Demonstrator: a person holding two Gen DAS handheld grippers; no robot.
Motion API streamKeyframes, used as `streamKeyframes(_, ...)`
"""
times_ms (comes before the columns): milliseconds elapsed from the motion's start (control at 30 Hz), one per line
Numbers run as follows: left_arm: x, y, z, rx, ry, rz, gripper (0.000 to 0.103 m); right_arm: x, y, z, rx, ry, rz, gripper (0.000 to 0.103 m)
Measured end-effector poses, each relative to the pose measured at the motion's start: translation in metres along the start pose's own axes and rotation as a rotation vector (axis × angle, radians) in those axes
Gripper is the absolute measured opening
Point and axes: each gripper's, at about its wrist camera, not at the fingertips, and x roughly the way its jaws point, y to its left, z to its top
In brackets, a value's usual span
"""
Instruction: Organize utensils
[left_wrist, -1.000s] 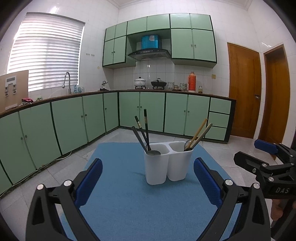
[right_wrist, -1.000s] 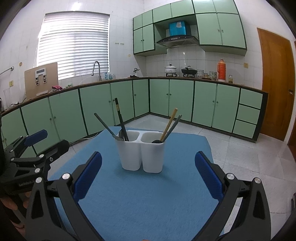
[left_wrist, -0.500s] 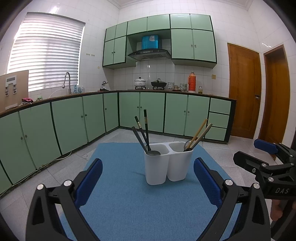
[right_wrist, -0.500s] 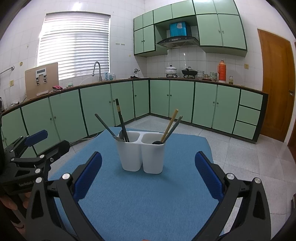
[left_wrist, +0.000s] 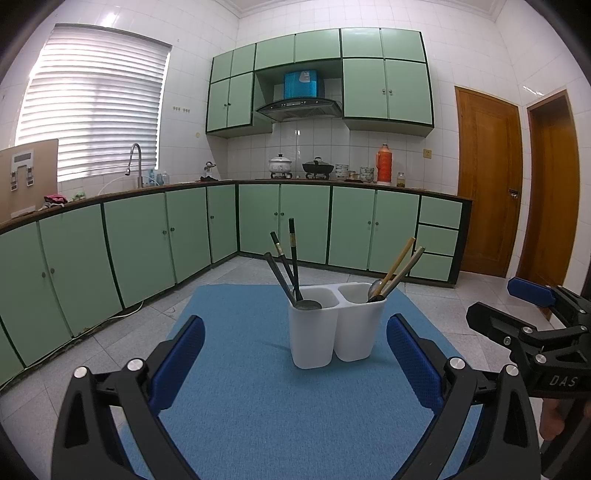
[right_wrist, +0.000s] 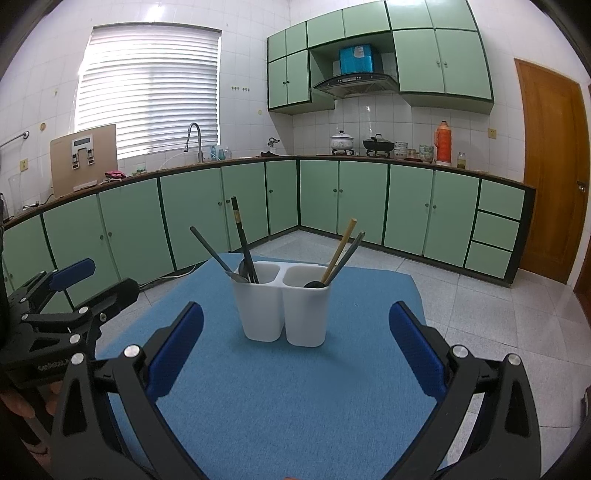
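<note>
Meanwhile, the left gripper (left_wrist: 295, 363) was wide open and held nothing. Before it, on the blue mat (left_wrist: 258, 406), stood the white holder (left_wrist: 334, 325) with two compartments. Its left compartment had the dark chopsticks (left_wrist: 293, 254) and a grey spoon (left_wrist: 280, 275); its right compartment had a wooden chopstick (left_wrist: 397, 264) and another spoon (left_wrist: 400, 273). The right gripper (right_wrist: 295, 354) was wide open too, with nothing between its fingers.

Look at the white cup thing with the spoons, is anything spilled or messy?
Nothing stands out. The white two-compartment holder stands upright on the blue mat, with dark chopsticks in its left compartment, a wooden chopstick in its right. Nothing lies spilled on the mat.
</note>
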Motion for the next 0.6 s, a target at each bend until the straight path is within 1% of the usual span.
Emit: streamKeyframes(600, -0.0001, 0.0004, 0.0004, 0.001, -0.002, -0.001, 0.097, -0.0015, -0.0012, 0.0029, -0.002, -0.004, -0.005, 0.098)
